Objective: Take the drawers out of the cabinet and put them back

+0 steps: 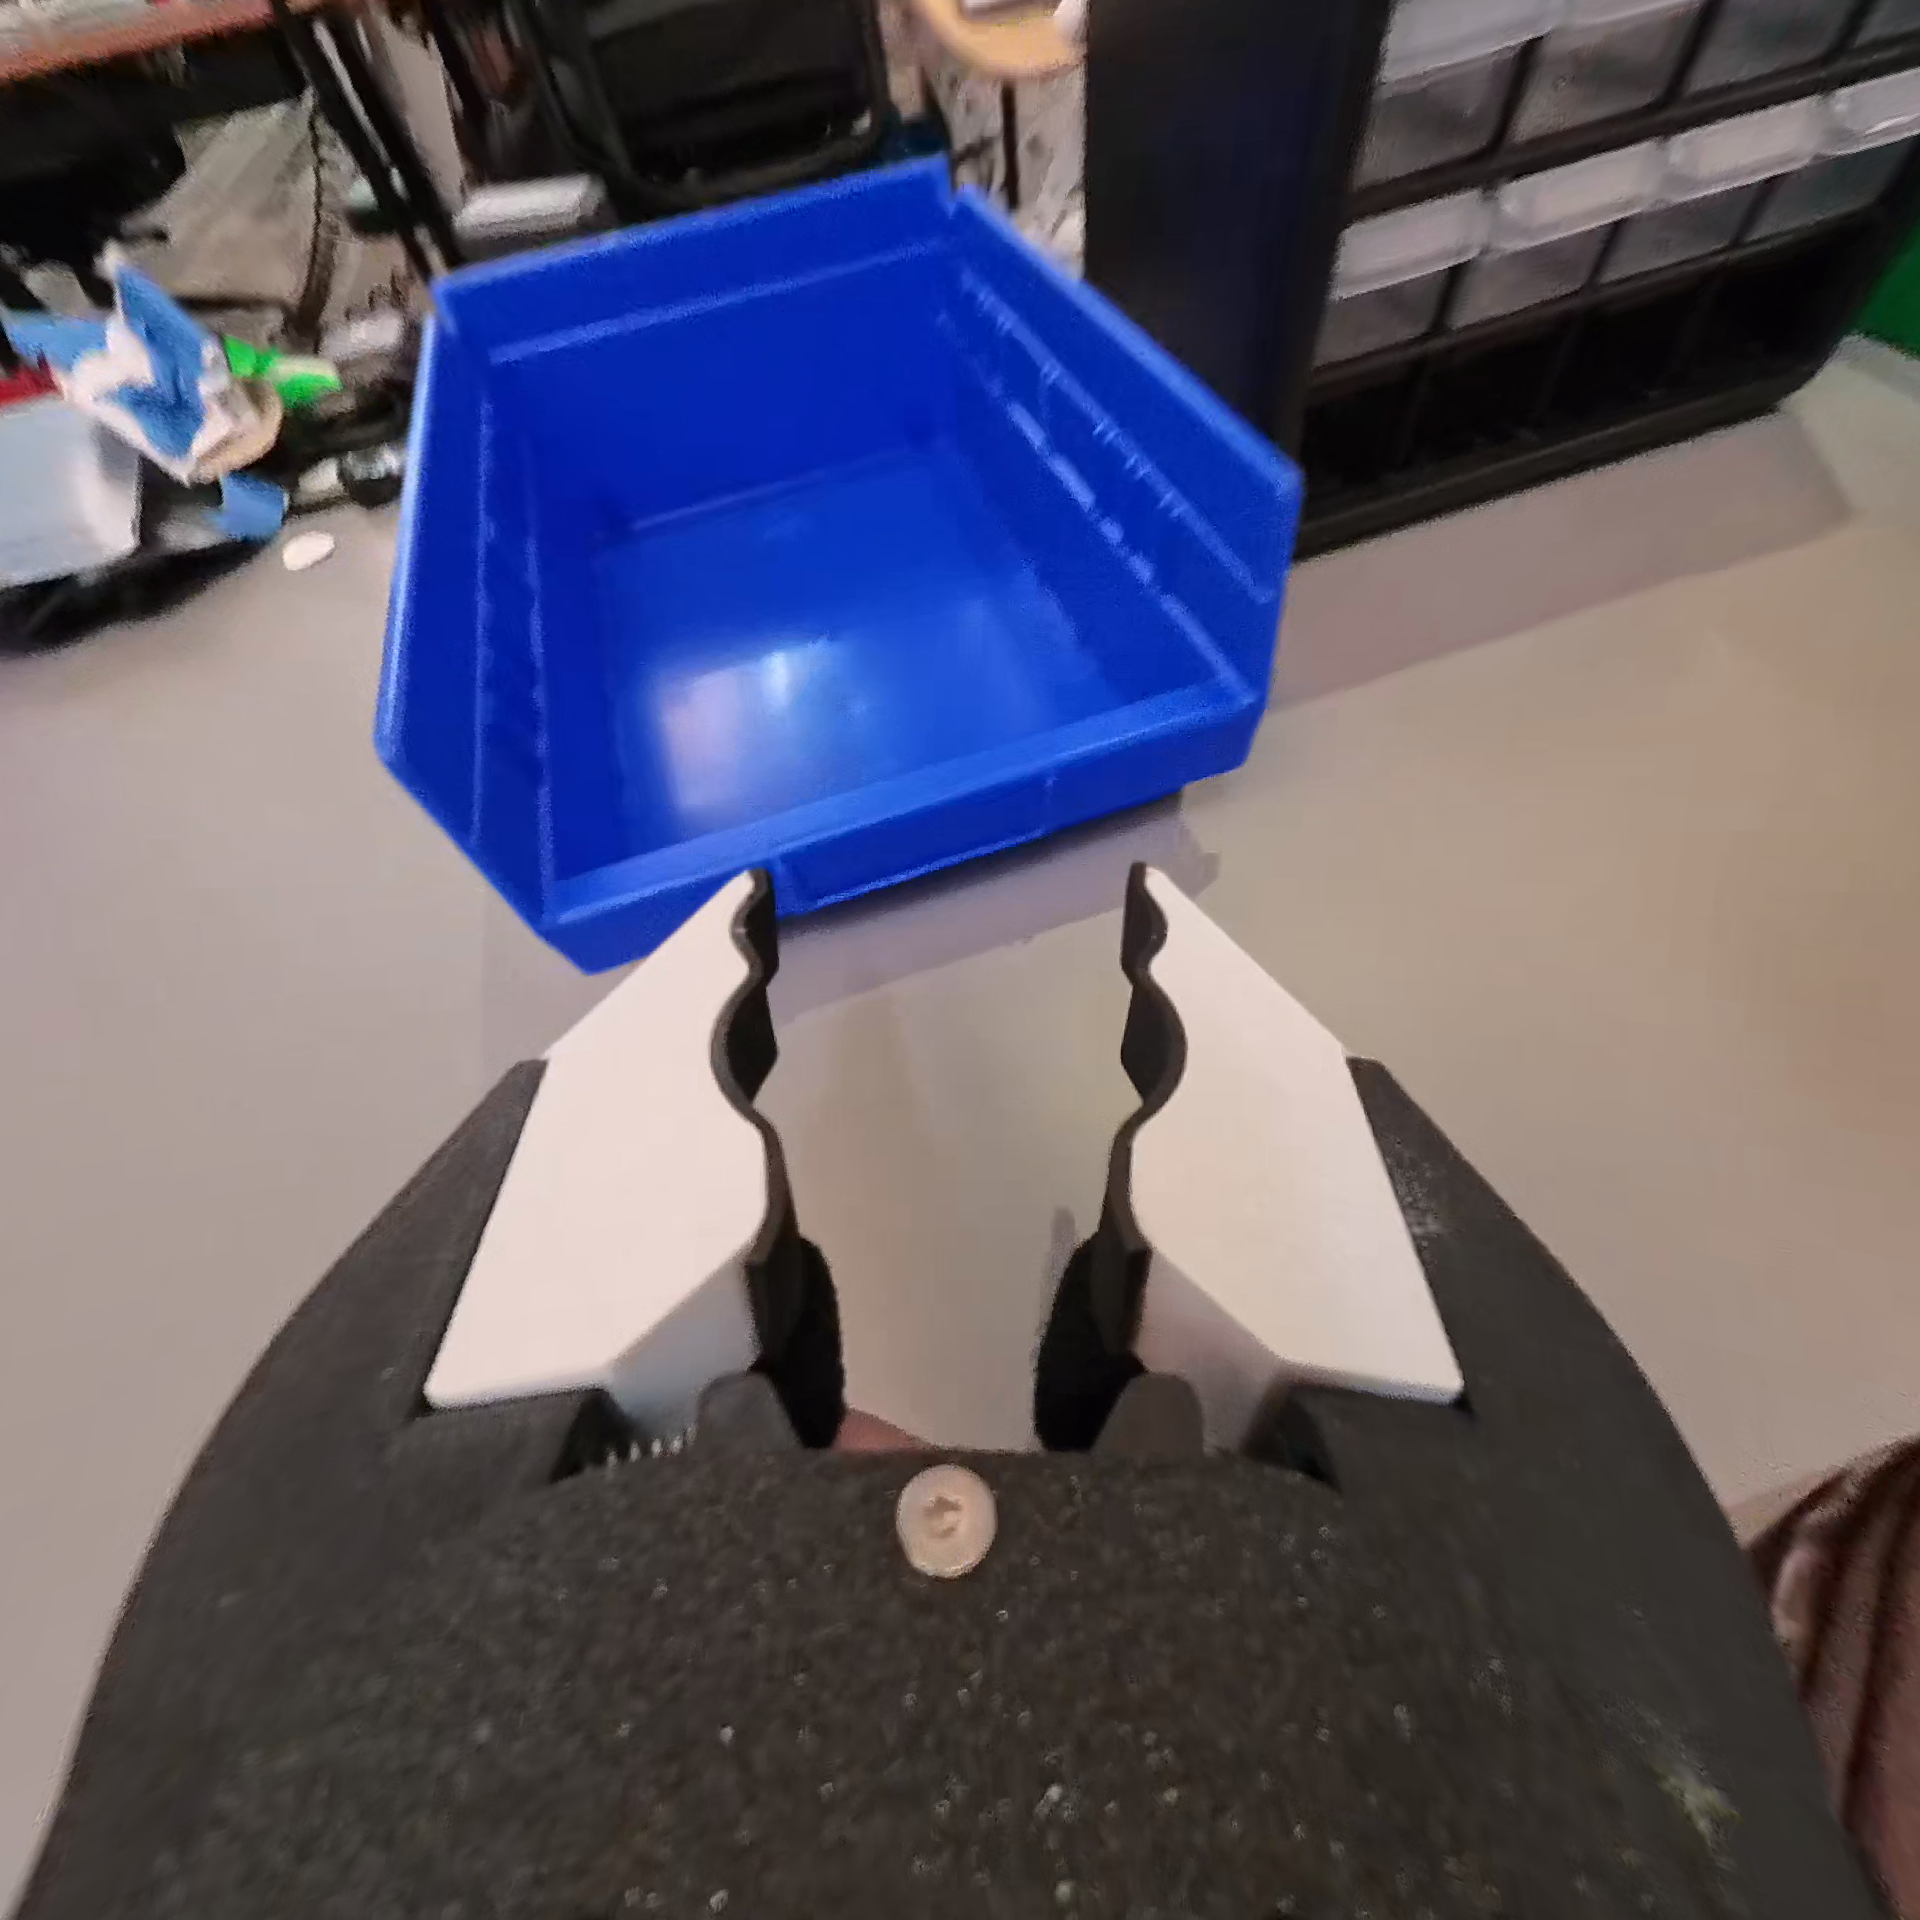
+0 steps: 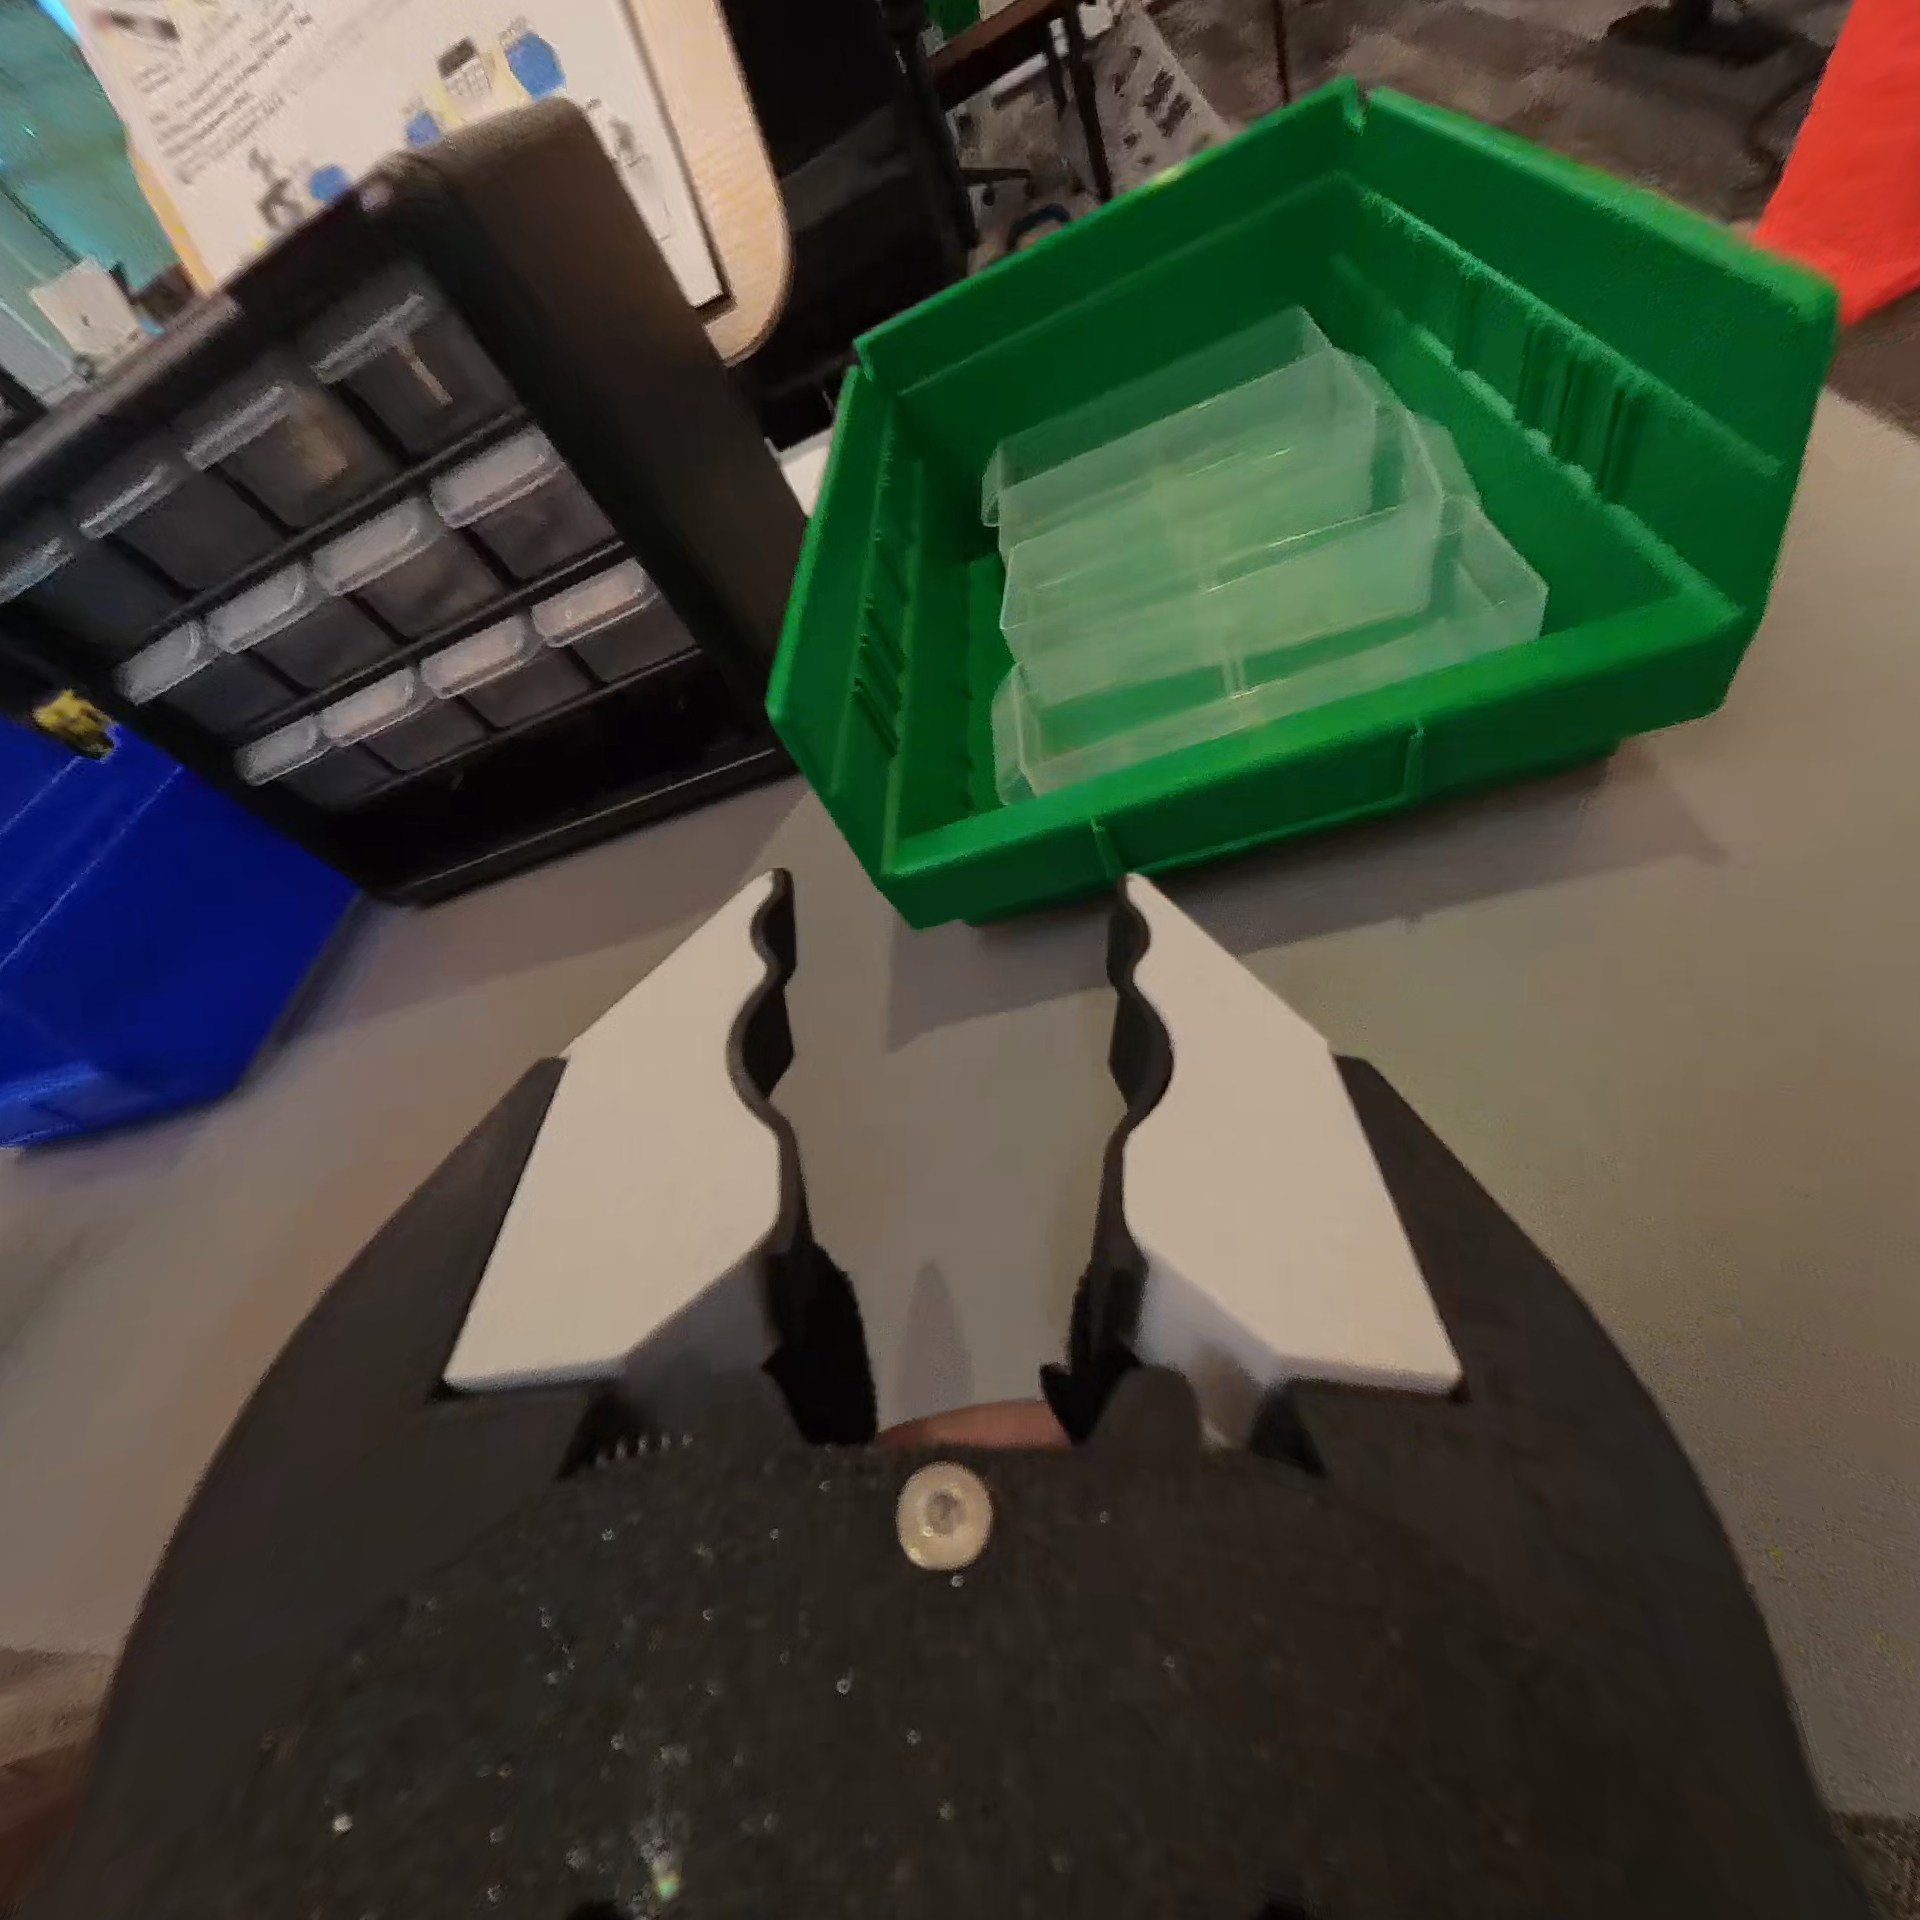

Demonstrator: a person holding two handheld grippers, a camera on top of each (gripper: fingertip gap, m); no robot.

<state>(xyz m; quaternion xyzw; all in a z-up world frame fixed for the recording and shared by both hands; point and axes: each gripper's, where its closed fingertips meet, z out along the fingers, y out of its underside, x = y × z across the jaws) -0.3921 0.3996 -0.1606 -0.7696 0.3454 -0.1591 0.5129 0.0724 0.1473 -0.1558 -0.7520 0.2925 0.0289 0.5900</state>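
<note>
A black cabinet (image 2: 395, 540) with several small clear drawers stands on the grey table; it also shows in the left wrist view (image 1: 1621, 239) at the upper right. Its lowest slots look dark and without drawers. Several clear drawers (image 2: 1236, 551) lie stacked in a green bin (image 2: 1299, 779) right of the cabinet. An empty blue bin (image 1: 831, 561) sits left of the cabinet. My left gripper (image 1: 951, 883) is open and empty, just in front of the blue bin's front wall. My right gripper (image 2: 951, 894) is open and empty, just short of the green bin's front wall.
The blue bin's side shows at the left of the right wrist view (image 2: 135, 935). Clutter with blue cloth (image 1: 156, 364) lies beyond the table's far left edge. An orange object (image 2: 1849, 156) stands behind the green bin. Grey table (image 1: 1558, 935) lies around both grippers.
</note>
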